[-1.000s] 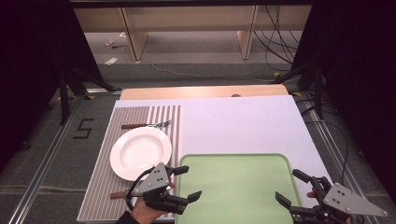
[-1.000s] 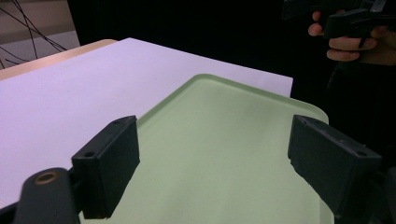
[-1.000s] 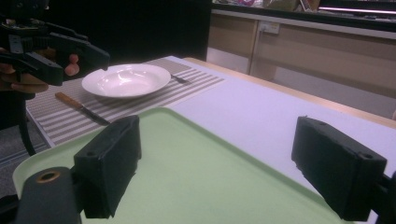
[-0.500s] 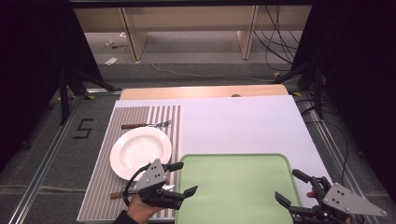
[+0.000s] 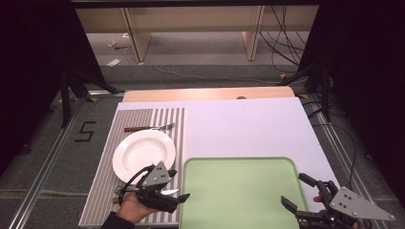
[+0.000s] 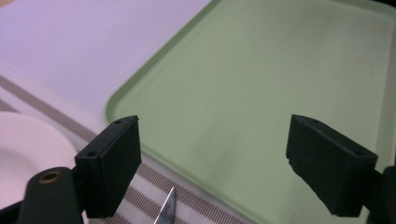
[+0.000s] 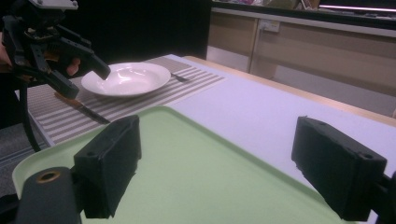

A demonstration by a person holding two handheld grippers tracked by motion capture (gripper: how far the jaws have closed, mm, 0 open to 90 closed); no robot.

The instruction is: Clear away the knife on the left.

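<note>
Two claws hang at the bottom of the high view, both spread wide and both holding nothing. The right claw (image 5: 301, 191) sits low at the lower right, level above the near corner of the green tray (image 5: 239, 191), jaws pointing up-frame and leftward, as if waiting its turn. The left claw (image 5: 173, 195) at the lower left is carried in an upturned hand (image 5: 131, 206), tilted down over the striped mat (image 5: 102, 191), right beside the tray's left rim. Under it lies the knife (image 7: 81, 106), along the mat's near edge below the white plate (image 5: 143, 153); its blade tip (image 6: 167, 211) shows between the jaws in the left gripper view. I judge the knife is what it is reaching for. Farther up, a fork (image 5: 149, 128) lies across the mat beyond the plate, on the pale bench (image 5: 248, 124).
</note>
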